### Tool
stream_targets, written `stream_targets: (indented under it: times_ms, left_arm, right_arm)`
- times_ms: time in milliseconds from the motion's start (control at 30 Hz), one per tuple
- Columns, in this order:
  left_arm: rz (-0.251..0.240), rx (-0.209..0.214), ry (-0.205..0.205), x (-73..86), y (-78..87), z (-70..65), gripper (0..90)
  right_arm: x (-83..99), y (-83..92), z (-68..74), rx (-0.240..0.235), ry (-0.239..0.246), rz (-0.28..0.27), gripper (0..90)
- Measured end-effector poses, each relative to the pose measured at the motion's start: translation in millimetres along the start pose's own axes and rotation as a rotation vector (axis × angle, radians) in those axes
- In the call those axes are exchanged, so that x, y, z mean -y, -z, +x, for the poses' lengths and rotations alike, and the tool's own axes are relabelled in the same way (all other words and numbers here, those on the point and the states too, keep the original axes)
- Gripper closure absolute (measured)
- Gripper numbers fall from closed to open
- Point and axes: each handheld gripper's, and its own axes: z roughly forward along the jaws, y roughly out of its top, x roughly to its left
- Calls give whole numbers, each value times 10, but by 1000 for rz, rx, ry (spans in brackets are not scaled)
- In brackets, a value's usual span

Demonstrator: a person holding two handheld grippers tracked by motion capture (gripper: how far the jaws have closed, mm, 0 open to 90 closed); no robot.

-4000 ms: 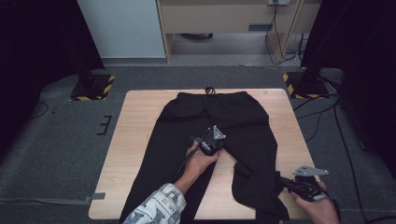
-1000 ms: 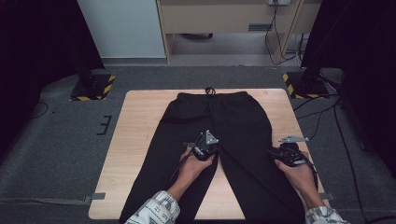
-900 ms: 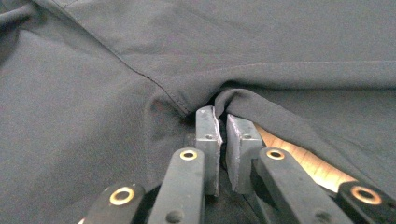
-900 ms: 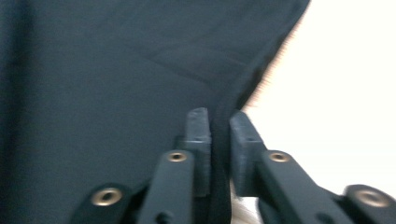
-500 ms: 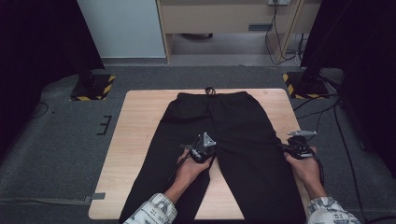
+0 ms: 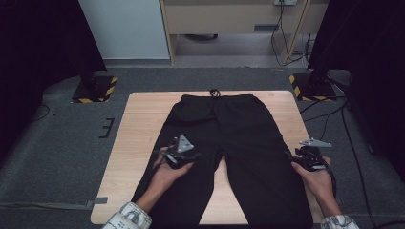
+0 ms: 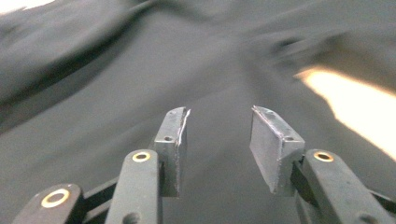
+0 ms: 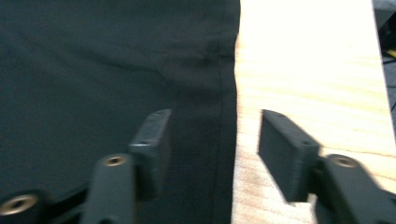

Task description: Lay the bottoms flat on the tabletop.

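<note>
Surface [image 6: 138,143]: wooden, carries all. Black trousers [image 6: 239,143]: flat, waistband far, legs parted, seemingly for smoothing or folding. Right claw [image 8: 212,154]: jaws just opened, straddling outer seam, gripping nothing. Left claw [image 7: 217,144]: likewise just opened, empty, over the left leg.

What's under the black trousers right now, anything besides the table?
The black trousers lie spread flat on the wooden table, waistband at the far side. Bare wood shows on both sides and between the legs. Whatever lies beneath the cloth itself is covered; no bulge shows.
</note>
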Motion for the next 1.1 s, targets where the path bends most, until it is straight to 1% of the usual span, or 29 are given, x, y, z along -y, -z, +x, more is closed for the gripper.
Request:
stream_targets:
  times_ms: [33,67,100,133,167,267,333,367,400,433,500,567,633,700,733,767,800,833,867,933,1000,1033,1067,1100]
  left_arm:
    - [6,-28,17,66,24,130,559]
    - [11,-48,32,130,40,248,560]
    - [24,-54,59,187,51,353,566]
    - [28,-56,94,237,60,432,565]
    - [32,-57,113,280,60,482,567]
    - [65,-67,127,377,20,533,571]
    - [79,-59,127,447,-11,514,590]
    - [63,-56,125,468,-6,500,604]
    - [63,-54,127,475,3,488,615]
    - [62,-50,129,484,13,471,620]
    - [45,-53,131,527,45,418,622]
    - [45,-50,130,561,97,338,623]
    - [39,-54,131,604,152,233,622]
    - [38,-57,120,632,200,126,622]
    - [39,-61,114,639,216,88,621]
    - [37,-77,109,646,226,59,603]
    - [37,-91,106,650,231,34,564]
    - [31,-88,107,656,229,26,550]
    - [23,-79,118,665,226,21,548]
    - [22,-53,143,682,239,28,532]
    - [46,-49,132,676,271,31,512]
    - [66,-54,129,661,285,49,494]
    - [63,-71,128,646,290,84,473]
    - [53,-86,126,624,293,137,466]
  right_arm:
    - [5,16,25,4,0,-11,380]
    - [6,25,53,-2,4,-19,365]
    - [5,31,91,-14,-3,-27,351]
    - [4,27,121,-25,7,-39,335]
    - [-4,20,159,-35,6,-39,321]
    - [-35,-3,274,-59,11,-51,306]
    - [-56,-18,338,-76,8,-68,302]
    - [-66,-23,363,-85,7,-79,301]
    - [-70,-33,390,-94,0,-88,300]
    - [-70,-49,416,-100,0,-88,294]
    - [-64,-87,470,-109,8,-82,289]
    - [-61,-123,524,-119,26,-65,281]
    - [-71,-154,572,-130,47,-66,273]
    - [-92,-178,629,-133,55,-65,270]
    - [-106,-193,654,-143,58,-64,264]
    - [-119,-213,675,-141,70,-64,258]
    - [-129,-231,696,-143,74,-65,251]
    - [-135,-254,719,-150,74,-61,245]
    - [-134,-267,737,-156,76,-59,244]
    - [-121,-289,780,-160,102,-40,237]
    - [-102,-299,817,-166,114,-24,233]
    - [-94,-295,831,-165,118,-19,233]
    - [-93,-289,837,-162,127,-22,232]
    - [-98,-275,841,-163,126,-26,232]
